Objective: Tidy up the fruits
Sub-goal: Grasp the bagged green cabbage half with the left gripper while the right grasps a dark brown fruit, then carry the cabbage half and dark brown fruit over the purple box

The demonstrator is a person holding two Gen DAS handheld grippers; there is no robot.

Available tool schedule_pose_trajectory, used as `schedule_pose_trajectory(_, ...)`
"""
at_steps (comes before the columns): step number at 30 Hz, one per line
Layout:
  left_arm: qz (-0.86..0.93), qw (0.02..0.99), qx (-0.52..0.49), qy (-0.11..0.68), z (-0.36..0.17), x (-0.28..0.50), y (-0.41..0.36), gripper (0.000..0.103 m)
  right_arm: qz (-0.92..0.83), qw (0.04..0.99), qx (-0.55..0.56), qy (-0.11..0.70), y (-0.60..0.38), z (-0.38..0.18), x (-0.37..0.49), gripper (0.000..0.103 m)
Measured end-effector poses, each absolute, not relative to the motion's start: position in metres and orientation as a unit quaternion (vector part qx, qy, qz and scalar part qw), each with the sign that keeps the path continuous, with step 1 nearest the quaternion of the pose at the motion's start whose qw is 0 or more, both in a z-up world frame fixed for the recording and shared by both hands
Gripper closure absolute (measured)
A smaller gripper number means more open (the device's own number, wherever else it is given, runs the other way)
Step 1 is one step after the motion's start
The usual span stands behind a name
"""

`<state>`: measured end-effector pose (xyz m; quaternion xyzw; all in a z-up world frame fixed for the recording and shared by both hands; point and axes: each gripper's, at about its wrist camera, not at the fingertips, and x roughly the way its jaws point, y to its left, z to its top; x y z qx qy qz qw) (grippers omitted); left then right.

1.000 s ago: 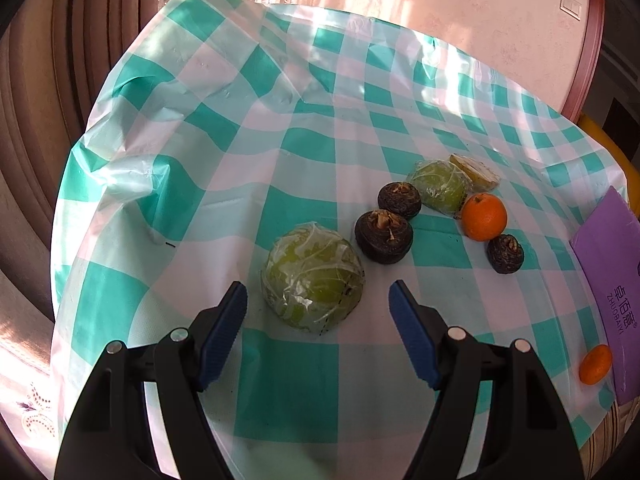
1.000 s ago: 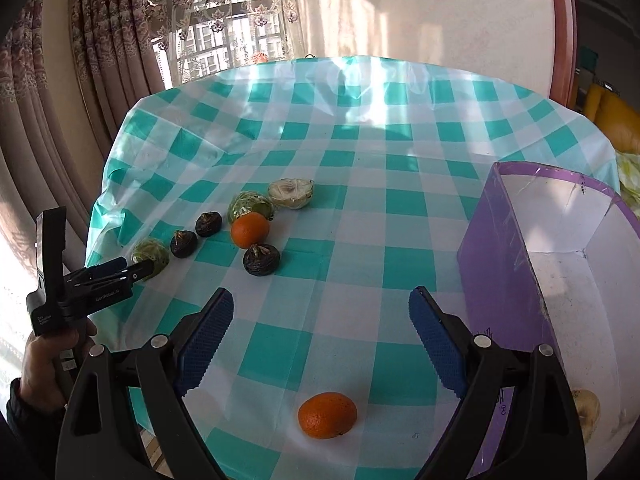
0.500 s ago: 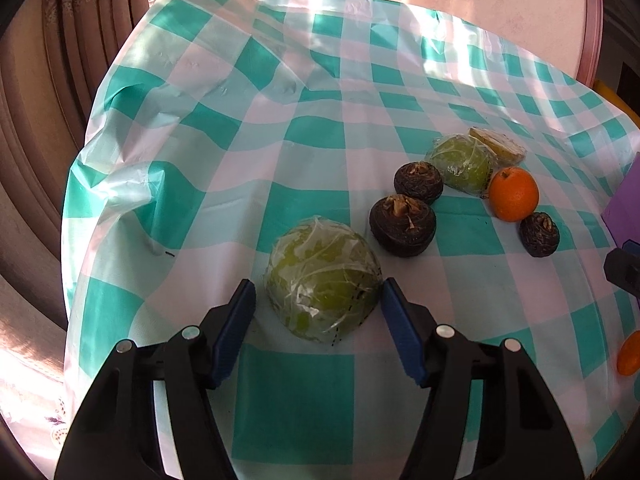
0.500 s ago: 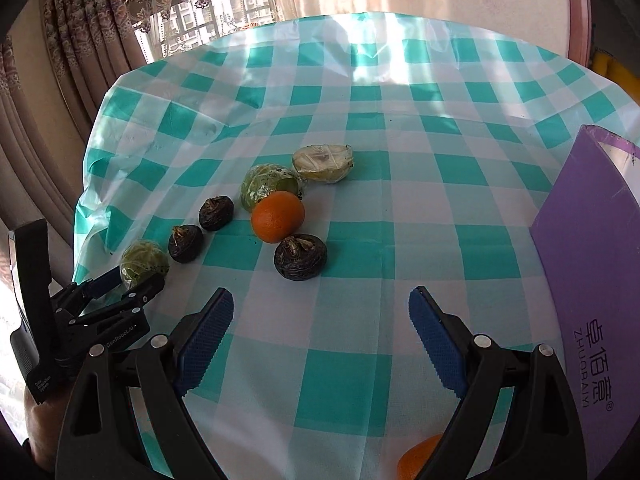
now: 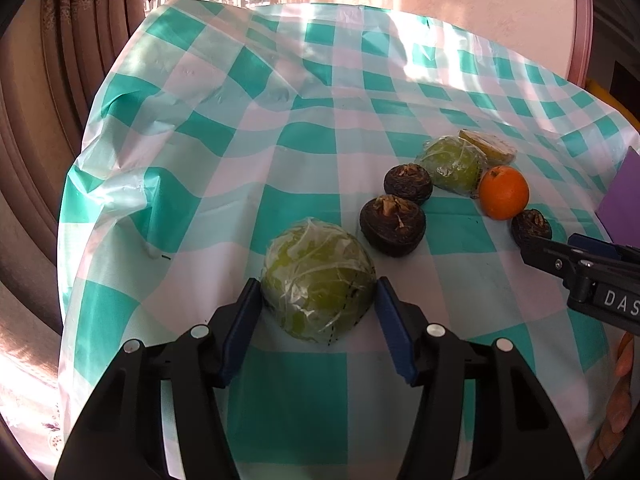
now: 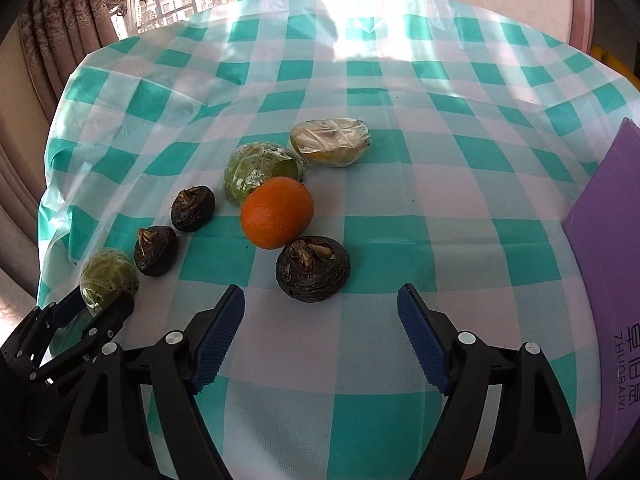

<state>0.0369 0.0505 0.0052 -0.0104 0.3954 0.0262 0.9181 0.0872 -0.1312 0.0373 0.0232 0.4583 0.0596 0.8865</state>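
The wrapped green fruit (image 5: 318, 282) is flanked and touched by the closing left tool (image 5: 318, 300). The right tool (image 6: 322, 300), also closing, is held empty before a dark fruit (image 6: 313, 268).

Left gripper (image 5: 318, 316): jaws closing, blue pads tight against both flanks of the wrapped green fruit (image 5: 318, 282); no room left between them. Directly beyond it, a dark round fruit (image 5: 392, 226) blocks the forward-right path, a second one (image 5: 408, 184) just behind. Forward-left of these tongs, bare checked tablecloth (image 5: 224, 128), only wrinkled.

Right gripper (image 6: 320, 320): jaws closing with nothing between them, bare cloth beneath. Just ahead, near the tips, a dark fruit (image 6: 313, 269); the orange (image 6: 277, 212) touches it behind. Off to the right, open cloth up to the purple box (image 6: 608, 248) wall. To the left, the other gripper crowds in.
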Motion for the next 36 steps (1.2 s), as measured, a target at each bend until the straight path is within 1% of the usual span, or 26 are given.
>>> schedule_pose_trajectory(7, 0.018, 0.92, -0.017, 0.391, 0.005, 0.034, 0.052, 0.045, 0.055, 0.884, 0.015, 0.465, -0.126, 0.031, 0.098, 0.034)
schedule_pose_trajectory(10, 0.016, 0.921, -0.019, 0.389, 0.005, 0.034, 0.052, 0.045, 0.053, 0.885, 0.011, 0.463, -0.125, 0.031, 0.101, 0.04)
schedule_pose_trajectory(13, 0.016, 0.921, -0.019, 0.389, 0.005, 0.034, 0.052, 0.045, 0.053, 0.886, -0.001, 0.46, -0.123, 0.031, 0.101, 0.054)
schedule_pose_trajectory(14, 0.015, 0.921, -0.019, 0.389, 0.005, 0.034, 0.052, 0.045, 0.056, 0.887, -0.004, 0.459, -0.122, 0.032, 0.1, 0.06)
schedule_pose_trajectory(15, 0.016, 0.921, -0.019, 0.389, 0.005, 0.034, 0.052, 0.045, 0.059, 0.887, -0.006, 0.458, -0.122, 0.032, 0.099, 0.062)
schedule_pose_trajectory(36, -0.012, 0.929, -0.04, 0.367, 0.023, 0.017, 0.052, 0.046, 0.091, 0.89, 0.034, 0.445, -0.142, 0.048, 0.069, 0.063)
